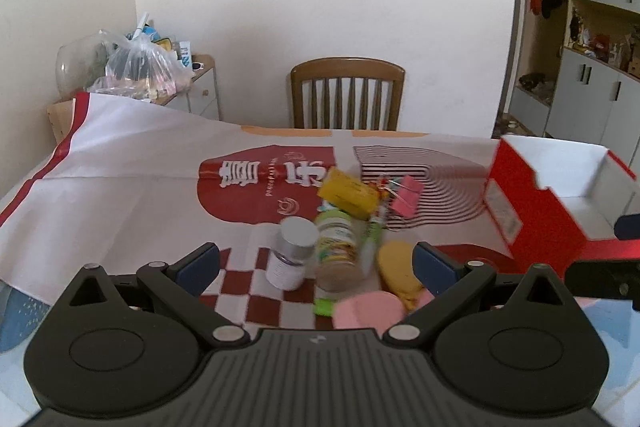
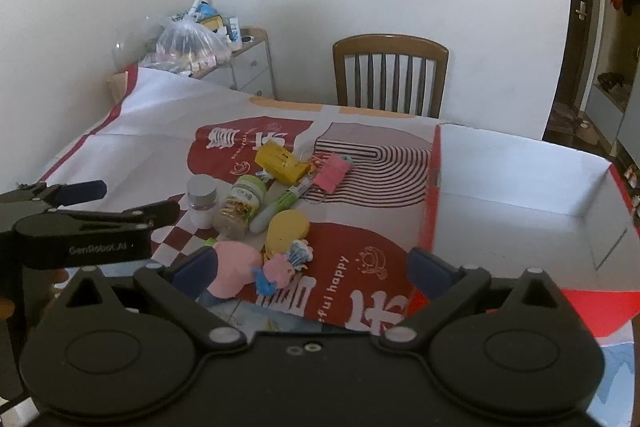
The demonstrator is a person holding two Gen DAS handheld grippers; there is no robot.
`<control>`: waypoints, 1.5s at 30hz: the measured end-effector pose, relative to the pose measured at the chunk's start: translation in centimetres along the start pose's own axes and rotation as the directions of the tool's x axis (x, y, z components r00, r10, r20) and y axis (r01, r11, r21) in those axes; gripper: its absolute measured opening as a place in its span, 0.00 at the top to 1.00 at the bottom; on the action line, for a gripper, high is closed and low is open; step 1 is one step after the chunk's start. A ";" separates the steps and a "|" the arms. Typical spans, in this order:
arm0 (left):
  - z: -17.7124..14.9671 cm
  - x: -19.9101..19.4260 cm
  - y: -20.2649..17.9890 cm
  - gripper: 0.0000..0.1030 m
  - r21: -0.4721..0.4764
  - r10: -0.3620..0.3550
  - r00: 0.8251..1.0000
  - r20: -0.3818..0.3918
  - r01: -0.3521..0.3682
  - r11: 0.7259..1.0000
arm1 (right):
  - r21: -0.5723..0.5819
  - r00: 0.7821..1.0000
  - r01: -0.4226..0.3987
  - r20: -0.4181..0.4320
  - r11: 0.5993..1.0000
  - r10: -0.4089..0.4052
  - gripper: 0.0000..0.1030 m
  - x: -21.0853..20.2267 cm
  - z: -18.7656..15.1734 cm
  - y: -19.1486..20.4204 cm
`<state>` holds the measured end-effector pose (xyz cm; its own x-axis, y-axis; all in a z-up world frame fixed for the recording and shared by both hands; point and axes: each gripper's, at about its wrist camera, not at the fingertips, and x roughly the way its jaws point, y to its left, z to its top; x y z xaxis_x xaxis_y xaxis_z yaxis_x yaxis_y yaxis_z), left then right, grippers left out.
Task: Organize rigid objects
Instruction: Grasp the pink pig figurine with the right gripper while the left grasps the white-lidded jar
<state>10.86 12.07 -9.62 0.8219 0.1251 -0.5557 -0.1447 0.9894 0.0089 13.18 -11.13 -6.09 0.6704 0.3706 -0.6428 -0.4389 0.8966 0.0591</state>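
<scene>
Between my left gripper's (image 1: 316, 263) spread fingers stood the white bottle (image 1: 291, 254) touching the jar (image 1: 338, 251); my right gripper (image 2: 312, 267) gaped empty too, beside the red box (image 2: 520, 195). I judged a careless close would topple both.

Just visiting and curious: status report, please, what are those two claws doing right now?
Left gripper open, empty, fingers above the pile. Right gripper open, empty. White bottle, jar, yellow box unsorted. Red box empty. Nothing blocking.
</scene>
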 end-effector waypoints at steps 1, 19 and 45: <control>0.1 0.7 0.4 0.01 -0.001 0.000 1.000 0.000 0.000 1.000 | 0.000 1.000 0.005 -0.006 1.000 -0.005 0.04 0.6 0.1 0.2; -1.3 9.8 2.7 0.05 0.087 -0.054 0.997 -0.054 0.059 0.995 | 0.014 0.974 0.044 -0.223 0.999 -0.040 0.25 11.6 -0.5 3.1; -0.8 13.3 5.0 0.52 -0.052 -0.238 0.968 -0.083 0.234 0.971 | 0.287 0.956 -0.004 -0.281 0.958 0.089 0.65 14.7 -0.1 -0.1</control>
<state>20.60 18.58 -17.65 0.7838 -0.1200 -0.6093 0.0233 0.9861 -0.1643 23.01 -5.76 -15.61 0.4335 0.3653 -0.8238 -0.2513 0.9269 0.2788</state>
